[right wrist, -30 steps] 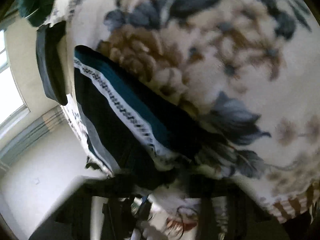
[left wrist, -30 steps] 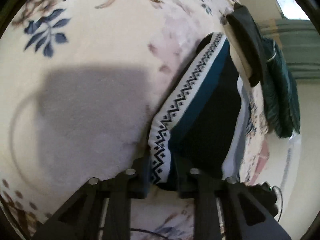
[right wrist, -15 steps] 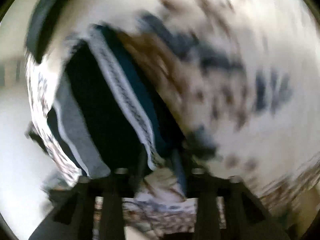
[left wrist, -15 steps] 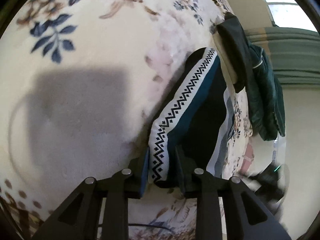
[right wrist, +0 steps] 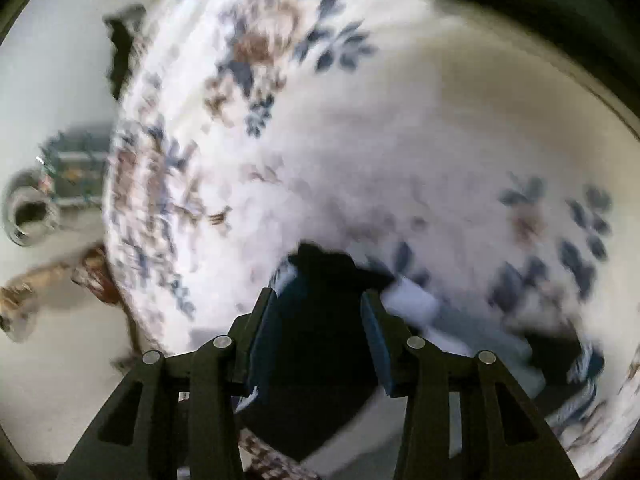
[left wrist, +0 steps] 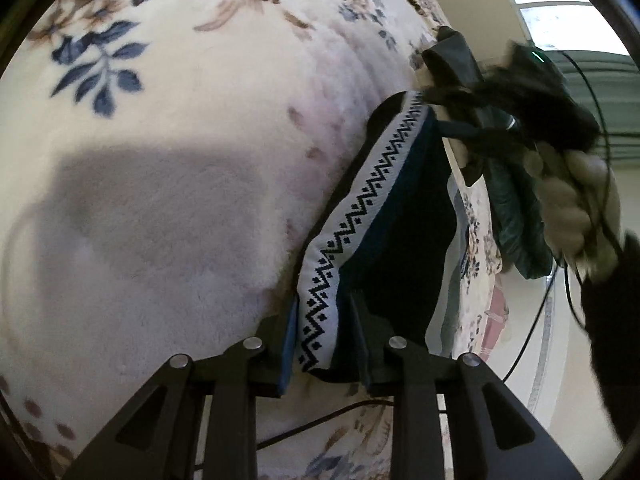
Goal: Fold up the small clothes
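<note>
A small dark garment (left wrist: pixel 404 236) with a white zigzag waistband and a teal stripe lies on the floral blanket (left wrist: pixel 180 168). My left gripper (left wrist: pixel 322 344) is shut on its near waistband end. My right gripper shows in the left wrist view (left wrist: pixel 448 98), held by a hand at the garment's far end. In the blurred right wrist view my right gripper (right wrist: pixel 320 320) is around dark cloth of the garment (right wrist: pixel 316 344), jaws fairly wide apart.
A dark green jacket (left wrist: pixel 516 208) hangs off the bed's far edge. A cable (left wrist: pixel 560 280) trails from the hand. In the right wrist view the floor, a round container (right wrist: pixel 28 212) and a crate (right wrist: pixel 76 164) lie left of the bed.
My right gripper swung across to the garment's far end and its view turned sharply. My left gripper stayed shut on the waistband, shifting slightly.
</note>
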Demonstrator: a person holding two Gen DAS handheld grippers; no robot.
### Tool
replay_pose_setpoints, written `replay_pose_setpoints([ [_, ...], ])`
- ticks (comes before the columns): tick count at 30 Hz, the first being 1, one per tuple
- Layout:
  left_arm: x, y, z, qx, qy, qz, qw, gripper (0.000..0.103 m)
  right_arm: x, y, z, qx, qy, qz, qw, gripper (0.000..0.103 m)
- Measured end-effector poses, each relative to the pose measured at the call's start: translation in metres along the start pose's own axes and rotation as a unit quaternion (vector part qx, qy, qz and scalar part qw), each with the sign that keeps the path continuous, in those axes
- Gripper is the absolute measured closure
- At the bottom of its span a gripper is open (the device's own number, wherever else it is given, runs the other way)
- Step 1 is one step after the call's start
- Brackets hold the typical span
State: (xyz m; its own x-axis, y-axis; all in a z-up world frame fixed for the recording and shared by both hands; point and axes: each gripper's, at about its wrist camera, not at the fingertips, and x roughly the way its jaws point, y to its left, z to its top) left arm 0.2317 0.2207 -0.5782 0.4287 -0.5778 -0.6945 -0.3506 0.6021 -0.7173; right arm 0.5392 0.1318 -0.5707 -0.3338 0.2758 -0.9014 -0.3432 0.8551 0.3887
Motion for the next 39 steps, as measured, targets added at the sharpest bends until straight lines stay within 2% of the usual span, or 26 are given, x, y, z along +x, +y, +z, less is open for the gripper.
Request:
replay_pose_setpoints([
  [1,0.000,-0.001,-0.002,0.008,-0.004,0.004,1.0000,0.083,0.009,0.006,0.004,-0.010,0.010,-0.007,1.000,0.065],
  [2,0.000,-0.001,-0.003,0.013,-0.006,0.009,0.9999,0.086,0.012,0.006,0.000,-0.012,0.007,-0.014,1.000,0.091],
  [6,-0.003,0.003,-0.009,0.015,-0.018,-0.006,0.9997,0.089,0.009,0.008,0.004,-0.002,-0.027,-0.070,0.997,0.097],
  [11,-0.006,0.006,-0.008,0.010,-0.006,-0.004,0.9999,0.089,0.021,0.009,0.015,0.010,-0.030,-0.097,0.995,0.098],
  [13,-0.009,0.004,-0.002,-0.002,0.014,0.009,0.9999,0.084,0.025,0.010,0.015,0.008,-0.018,-0.088,0.996,0.097],
  [15,-0.017,-0.003,0.007,-0.008,0.023,0.046,0.9986,0.080,0.018,0.007,0.012,0.018,-0.021,-0.077,0.997,0.095],
  [16,-0.024,-0.009,0.014,0.000,0.016,0.061,0.9980,0.080,0.010,0.003,0.008,0.020,-0.018,-0.063,0.998,0.089],
  [17,-0.027,-0.013,0.018,0.007,0.011,0.069,0.9975,0.076,0.004,0.000,0.002,0.023,-0.018,-0.056,0.998,0.070],
  [18,-0.032,-0.019,0.025,0.021,0.003,0.067,0.9975,0.063,-0.007,-0.005,-0.008,0.029,-0.028,-0.059,0.997,0.046],
  [19,-0.036,-0.025,0.034,0.030,-0.004,0.061,0.9977,0.050,-0.016,-0.009,-0.018,0.034,-0.041,-0.053,0.997,0.041],
  [20,-0.036,-0.027,0.038,0.033,-0.008,0.057,0.9978,0.030,-0.026,-0.016,-0.030,0.042,-0.053,-0.043,0.997,0.038],
  [22,-0.033,-0.031,0.052,0.036,-0.010,0.035,0.9987,0.029,-0.044,-0.038,-0.060,0.071,-0.066,-0.025,0.995,0.032],
  [24,-0.020,-0.033,0.065,0.038,0.003,0.018,0.9991,0.029,-0.059,-0.068,-0.099,0.109,-0.088,-0.008,0.990,0.019],
  [28,0.018,-0.034,0.086,0.044,0.043,-0.019,0.9979,0.029,-0.066,-0.139,-0.178,0.189,-0.117,0.043,0.974,0.017],
  [29,0.028,-0.034,0.089,0.047,0.054,-0.017,0.9973,0.029,-0.062,-0.159,-0.197,0.212,-0.123,0.056,0.968,0.017],
  [32,0.059,-0.035,0.096,0.066,0.088,-0.019,0.9937,0.029,-0.034,-0.210,-0.245,0.259,-0.127,0.095,0.953,0.017],
  [33,0.069,-0.035,0.097,0.073,0.102,-0.024,0.9918,0.029,-0.018,-0.227,-0.257,0.271,-0.121,0.120,0.947,0.017],
  [36,0.081,-0.034,0.102,0.076,0.114,-0.052,0.9892,0.029,0.022,-0.264,-0.278,0.303,-0.123,0.207,0.922,0.017],
  [39,0.084,-0.032,0.103,0.067,0.123,-0.073,0.9875,0.029,0.040,-0.272,-0.279,0.294,-0.155,0.286,0.899,0.011],
])
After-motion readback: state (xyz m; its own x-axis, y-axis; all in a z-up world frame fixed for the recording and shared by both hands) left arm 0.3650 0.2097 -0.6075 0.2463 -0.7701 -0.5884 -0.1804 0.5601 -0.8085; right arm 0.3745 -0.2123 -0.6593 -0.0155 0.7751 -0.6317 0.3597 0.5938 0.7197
